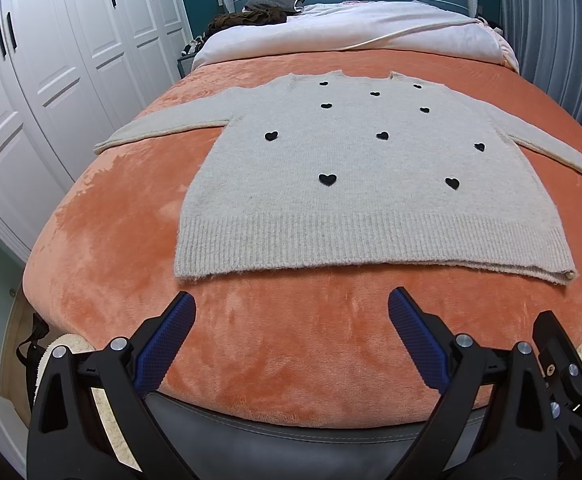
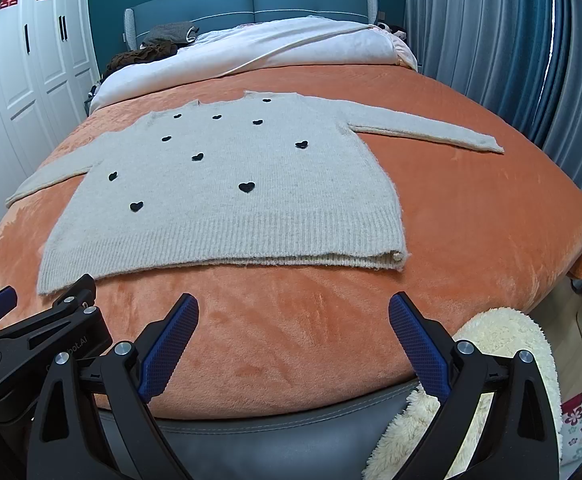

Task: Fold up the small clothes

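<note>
Orange blanket [image 1: 103, 240]: sweater [image 1: 355, 184] flat, hem toward claws, sleeves sideways.

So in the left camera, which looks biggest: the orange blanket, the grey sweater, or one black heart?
1. Fuzzy orange blanket
2. Grey knitted sweater
3. Black heart patch

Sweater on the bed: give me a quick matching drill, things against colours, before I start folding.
Things:
1. sweater
2. blanket under it
3. hearts on the sweater
4. pads on the left gripper fingers

Colours:
A. blue
B. orange
C. black
D. light grey-beige

Pairs: 1-D, 2-B, 3-C, 4-A
</note>
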A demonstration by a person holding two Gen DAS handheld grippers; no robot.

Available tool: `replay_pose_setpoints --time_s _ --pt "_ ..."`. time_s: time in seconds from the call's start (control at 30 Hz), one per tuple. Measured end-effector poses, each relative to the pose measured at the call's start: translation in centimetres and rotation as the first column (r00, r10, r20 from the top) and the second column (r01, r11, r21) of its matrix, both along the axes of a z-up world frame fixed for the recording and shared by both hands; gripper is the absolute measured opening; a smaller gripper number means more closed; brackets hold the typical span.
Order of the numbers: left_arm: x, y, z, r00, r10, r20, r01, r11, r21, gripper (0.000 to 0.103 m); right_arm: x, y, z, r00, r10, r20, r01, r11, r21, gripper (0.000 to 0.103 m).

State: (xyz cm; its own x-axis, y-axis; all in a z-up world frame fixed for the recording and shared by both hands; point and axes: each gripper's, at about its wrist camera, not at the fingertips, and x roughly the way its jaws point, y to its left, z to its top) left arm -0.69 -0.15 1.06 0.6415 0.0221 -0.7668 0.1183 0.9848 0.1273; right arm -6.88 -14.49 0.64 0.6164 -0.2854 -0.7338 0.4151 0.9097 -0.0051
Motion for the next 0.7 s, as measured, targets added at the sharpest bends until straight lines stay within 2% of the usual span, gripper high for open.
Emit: replay_pose_setpoints --time_s 0.7 --pt "-0.08 0.06 -0.01 1.000 0.000 0.003 0.000 1.000 0.001 0.093 0.40 0.52 -0.03 1.000 -0.001 -0.005 0.001 1.000 -0.002 0.094"
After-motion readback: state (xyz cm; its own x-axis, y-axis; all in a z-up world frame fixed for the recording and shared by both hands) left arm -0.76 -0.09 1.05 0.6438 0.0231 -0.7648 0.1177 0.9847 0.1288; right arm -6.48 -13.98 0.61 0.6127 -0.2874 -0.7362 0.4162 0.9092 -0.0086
